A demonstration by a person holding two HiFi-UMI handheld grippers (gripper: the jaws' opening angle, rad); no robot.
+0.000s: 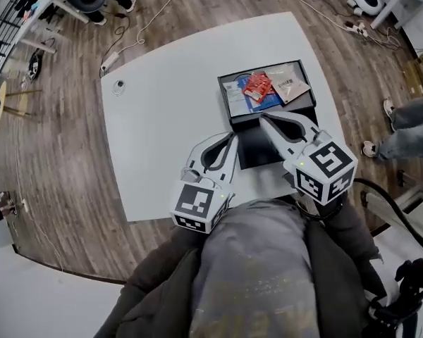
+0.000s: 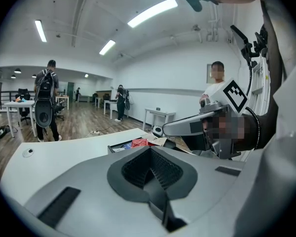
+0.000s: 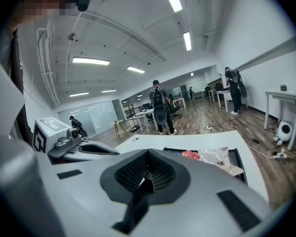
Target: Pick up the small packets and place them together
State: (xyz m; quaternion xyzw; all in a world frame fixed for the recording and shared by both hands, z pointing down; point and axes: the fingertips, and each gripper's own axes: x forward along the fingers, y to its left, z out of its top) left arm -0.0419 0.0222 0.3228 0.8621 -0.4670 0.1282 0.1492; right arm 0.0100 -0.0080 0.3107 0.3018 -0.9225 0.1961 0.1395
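A black tray (image 1: 224,83) sits at the far right of the white table (image 1: 162,118). In it several small packets lie together: a red one (image 1: 257,86), a blue and white one (image 1: 235,96) and a beige one (image 1: 290,84). My left gripper (image 1: 231,139) hovers over the table just short of the tray, shut and empty. My right gripper (image 1: 262,117) is shut too, its tip at the tray's near edge, holding nothing. The right gripper view has the red packet (image 3: 190,155) and a clear packet (image 3: 216,155) beyond its shut jaws (image 3: 148,155). The left gripper view's jaws (image 2: 150,151) are pressed together.
A small round object (image 1: 118,86) lies near the table's far left corner. On the wooden floor are a power strip (image 1: 110,62) and cables. A person's legs (image 1: 409,127) stand to the right of the table. Other people and desks stand farther off.
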